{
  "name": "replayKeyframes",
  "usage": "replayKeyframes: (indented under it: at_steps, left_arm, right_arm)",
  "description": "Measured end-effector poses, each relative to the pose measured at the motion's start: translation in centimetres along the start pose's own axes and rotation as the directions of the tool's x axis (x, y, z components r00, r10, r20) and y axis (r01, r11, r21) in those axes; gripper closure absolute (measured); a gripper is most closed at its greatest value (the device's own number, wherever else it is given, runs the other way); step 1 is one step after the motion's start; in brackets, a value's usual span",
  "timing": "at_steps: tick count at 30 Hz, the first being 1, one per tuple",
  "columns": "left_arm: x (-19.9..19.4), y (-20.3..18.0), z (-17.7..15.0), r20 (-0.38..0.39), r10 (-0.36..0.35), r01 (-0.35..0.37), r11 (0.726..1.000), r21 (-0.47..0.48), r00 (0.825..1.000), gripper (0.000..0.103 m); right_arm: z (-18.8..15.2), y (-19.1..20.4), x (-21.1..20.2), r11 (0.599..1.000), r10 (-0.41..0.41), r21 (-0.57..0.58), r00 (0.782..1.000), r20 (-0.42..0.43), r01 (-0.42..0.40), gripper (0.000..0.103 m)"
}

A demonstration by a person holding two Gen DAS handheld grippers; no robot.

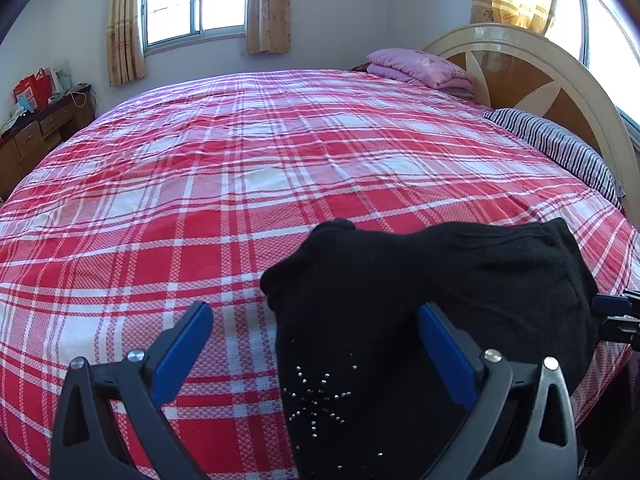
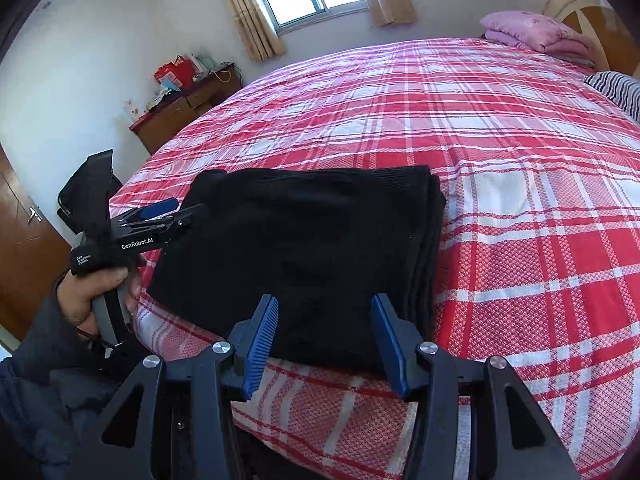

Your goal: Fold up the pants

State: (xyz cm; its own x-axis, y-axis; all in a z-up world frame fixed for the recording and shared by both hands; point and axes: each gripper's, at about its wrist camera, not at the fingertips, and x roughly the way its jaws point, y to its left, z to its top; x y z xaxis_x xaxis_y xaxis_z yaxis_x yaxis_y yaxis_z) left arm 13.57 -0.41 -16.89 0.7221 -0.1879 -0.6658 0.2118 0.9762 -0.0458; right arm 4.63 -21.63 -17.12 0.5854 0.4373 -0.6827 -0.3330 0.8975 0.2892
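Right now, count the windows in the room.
2. One window is in the far wall between curtains; another window is behind the headboard, partly curtained and cut off by the frame edge. More may be out of view.

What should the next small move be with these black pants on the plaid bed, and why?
Probably draw both grippers back: the black knit pants already lie as a folded stack near the edge of the red plaid bed, and the left gripper and right gripper both stand open, their fingers gripping nothing.
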Motion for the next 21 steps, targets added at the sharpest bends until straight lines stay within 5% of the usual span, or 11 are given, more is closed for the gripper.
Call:
replayKeyframes:
  at_steps: [14, 21]
  left_arm:
    - [-3.0, -0.8, -0.8, 0.015, -0.001, 0.0, 0.999, 0.053, 1.0, 0.0]
    - [-3.4, -1.1, -1.7, -0.006, -0.001, 0.002, 0.995, 0.102, 1.0, 0.0]
  right_arm:
    - [5.2, 3.7, 0.7, 0.999, 0.023, -0.046, 0.999, 0.049, -0.02, 0.052]
    - [7.9, 5.9, 8.0, 0.996, 0.077, -0.032, 0.991, -0.114, -0.081, 0.052]
